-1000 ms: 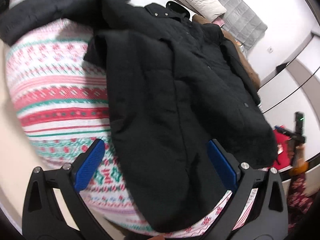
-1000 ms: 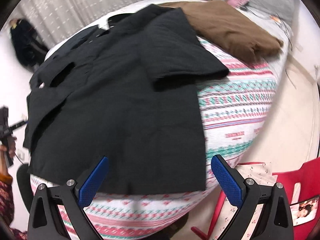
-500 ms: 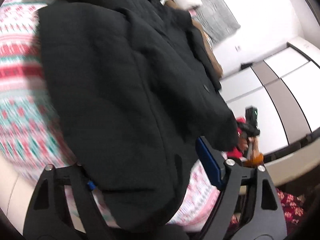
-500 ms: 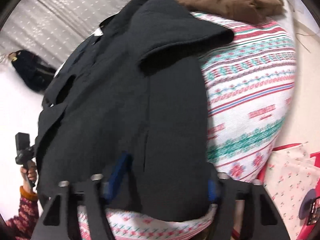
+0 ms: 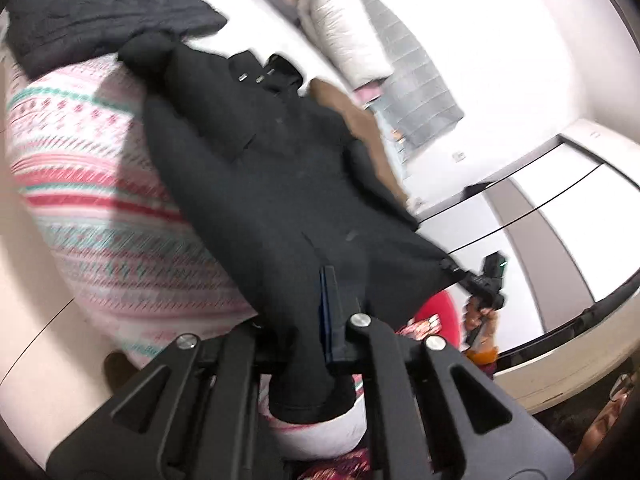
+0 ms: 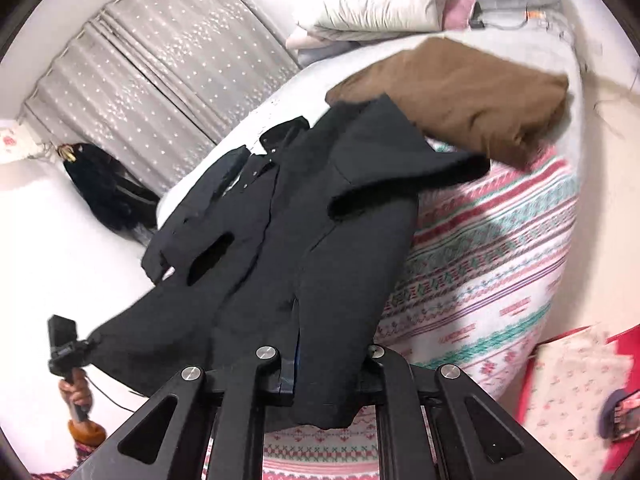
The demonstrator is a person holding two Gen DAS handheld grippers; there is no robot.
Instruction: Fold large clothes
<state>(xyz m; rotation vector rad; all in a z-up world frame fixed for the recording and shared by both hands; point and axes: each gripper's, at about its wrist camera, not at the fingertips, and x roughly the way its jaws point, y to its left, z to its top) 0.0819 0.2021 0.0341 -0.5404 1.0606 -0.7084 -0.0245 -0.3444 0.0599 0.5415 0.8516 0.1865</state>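
Note:
A large black coat (image 5: 280,184) lies lengthwise on the bed, collar at the far end. My left gripper (image 5: 318,300) is shut on one hem corner, and a fold of fabric hangs below the blue pads. In the right wrist view the same coat (image 6: 304,232) rises from the bed toward my right gripper (image 6: 302,360). Its jaws are closing with the other hem corner pinched between the pads. The hem is lifted and stretched between both grippers. One sleeve (image 6: 404,184) lies folded across the coat's front.
The bed has a pink, red and teal patterned blanket (image 6: 500,248). A folded brown garment (image 6: 460,92) and white bedding (image 6: 380,0) lie at the far end. Another dark garment (image 5: 100,32) lies at the far left. A black bag (image 6: 104,188) leans by the curtain.
Both grippers went from wide open over the flat hem to shut on it. The hem has come up off the bed and both views have risen.

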